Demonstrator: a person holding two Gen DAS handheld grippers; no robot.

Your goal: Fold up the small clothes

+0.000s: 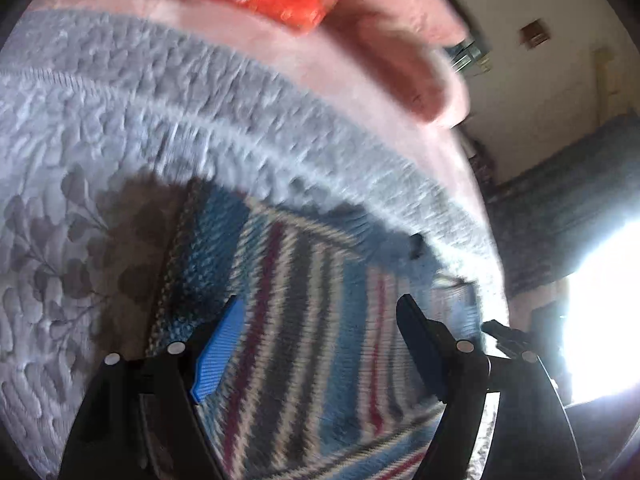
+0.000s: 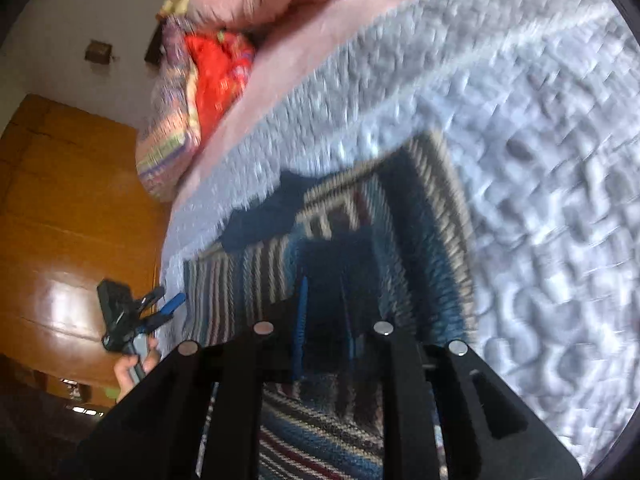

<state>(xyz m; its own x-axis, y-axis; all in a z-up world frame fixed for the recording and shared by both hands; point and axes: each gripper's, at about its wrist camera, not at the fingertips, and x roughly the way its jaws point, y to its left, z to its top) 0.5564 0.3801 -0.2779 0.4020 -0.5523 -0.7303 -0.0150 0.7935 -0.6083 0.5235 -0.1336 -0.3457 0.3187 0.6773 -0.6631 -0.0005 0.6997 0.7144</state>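
The left gripper (image 1: 320, 320) is spread over the striped sweater (image 1: 304, 320) on the bedspread (image 1: 120, 100); the right gripper (image 2: 326, 308) pinches its fold.

The left black two-finger claw (image 1: 320, 344) has angular matte plastic arms, each with round silver screw heads, and a ribbed blue pad (image 1: 218, 350) on one finger. The right black claw (image 2: 326, 320) shows four silver screws, slotted outer plates at 5 o'clock, and blue-edged pads.
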